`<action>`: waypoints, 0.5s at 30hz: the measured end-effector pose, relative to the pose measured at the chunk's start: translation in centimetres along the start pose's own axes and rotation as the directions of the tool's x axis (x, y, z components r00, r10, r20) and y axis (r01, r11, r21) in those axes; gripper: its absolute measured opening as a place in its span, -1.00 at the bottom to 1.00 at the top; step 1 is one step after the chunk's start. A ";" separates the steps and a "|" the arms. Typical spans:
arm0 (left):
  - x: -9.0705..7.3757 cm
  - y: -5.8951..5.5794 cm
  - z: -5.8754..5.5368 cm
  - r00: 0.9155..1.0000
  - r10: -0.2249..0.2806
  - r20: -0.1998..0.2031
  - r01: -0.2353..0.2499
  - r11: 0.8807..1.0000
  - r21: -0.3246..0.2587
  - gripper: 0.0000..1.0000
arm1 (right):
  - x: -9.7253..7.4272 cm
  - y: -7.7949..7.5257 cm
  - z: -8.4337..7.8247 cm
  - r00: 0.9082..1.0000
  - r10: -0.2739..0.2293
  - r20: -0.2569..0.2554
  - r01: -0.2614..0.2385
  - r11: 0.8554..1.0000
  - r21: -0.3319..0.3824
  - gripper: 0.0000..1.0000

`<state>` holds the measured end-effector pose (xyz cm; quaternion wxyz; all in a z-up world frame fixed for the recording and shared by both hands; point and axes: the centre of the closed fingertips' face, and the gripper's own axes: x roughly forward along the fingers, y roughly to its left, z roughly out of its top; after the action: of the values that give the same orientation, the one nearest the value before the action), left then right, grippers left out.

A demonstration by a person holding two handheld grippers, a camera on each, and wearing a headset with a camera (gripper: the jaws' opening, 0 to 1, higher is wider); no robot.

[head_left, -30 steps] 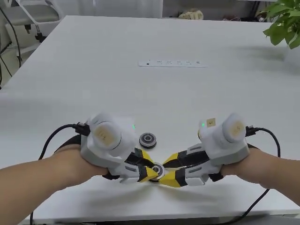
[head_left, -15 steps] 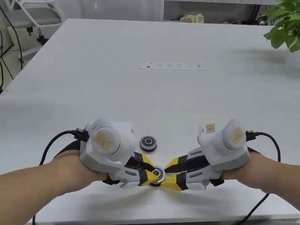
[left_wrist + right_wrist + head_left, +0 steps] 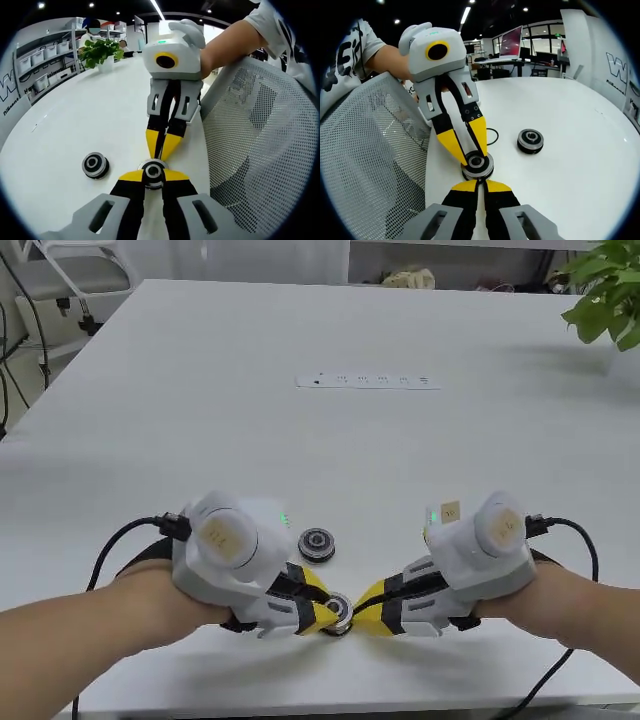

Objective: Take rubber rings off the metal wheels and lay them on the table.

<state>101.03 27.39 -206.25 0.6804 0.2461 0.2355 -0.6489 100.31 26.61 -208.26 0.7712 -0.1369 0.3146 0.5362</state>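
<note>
Near wheel: lies flat at the near edge of the white counter, between the two sets of yellow gripper tips. Silver metal hub, dark centre, black rubber ring seated around the rim.
Left gripper: reaches in from the left, angled toward the middle and low to the counter. In its own view the two yellow tips sit on opposite sides of the near wheel, closed against it.
Right gripper: reaches in from the right, facing the left gripper tip to tip. Jaws drawn narrow, almost together, with the tips at the wheel's rim. Cannot tell whether they pinch the ring.
Left hand: wraps the white gripper body from behind, with the forearm coming in from the lower left. A black cable loops off the back.
Right hand: mirrors it, with the forearm coming in from the lower right and a cable trailing behind.
Mesh chair back: grey, close behind the counter's near edge in both gripper views.
Far wheel: flat on the counter just beyond the grippers, apart from them. Same build, metal hub with a black ring in place.
Power strip: white, lies across the middle of the counter, well beyond the wheels.
Plant: green leaves at the far right corner.
Office chair: off the far left corner of the counter.
</note>
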 end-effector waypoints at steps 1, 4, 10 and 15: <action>0.0 0.0 0.0 1.000 0.001 -0.001 -0.001 1.000 0.001 -0.86 | 0.0 0.0 0.0 1.000 0.000 0.001 0.000 1.000 0.006 -0.99; 0.0 0.0 0.0 1.000 0.006 -0.008 -0.006 1.000 0.001 -0.86 | 0.0 0.0 0.0 1.000 -0.002 -0.001 0.002 1.000 0.015 -1.00; 0.0 0.0 0.0 1.000 0.012 -0.009 -0.012 1.000 -0.003 -0.86 | 0.0 0.0 0.0 1.000 -0.007 -0.003 0.007 1.000 0.024 -1.00; 0.0 0.0 0.0 1.000 0.012 -0.012 -0.012 1.000 -0.005 -0.85 | 0.0 0.0 -0.1 1.000 -0.009 -0.004 0.009 1.000 0.030 -1.00</action>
<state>101.00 27.38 -206.27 0.6835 0.2495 0.2398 -0.6427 100.29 26.58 -208.30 0.7751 -0.1276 0.3233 0.5276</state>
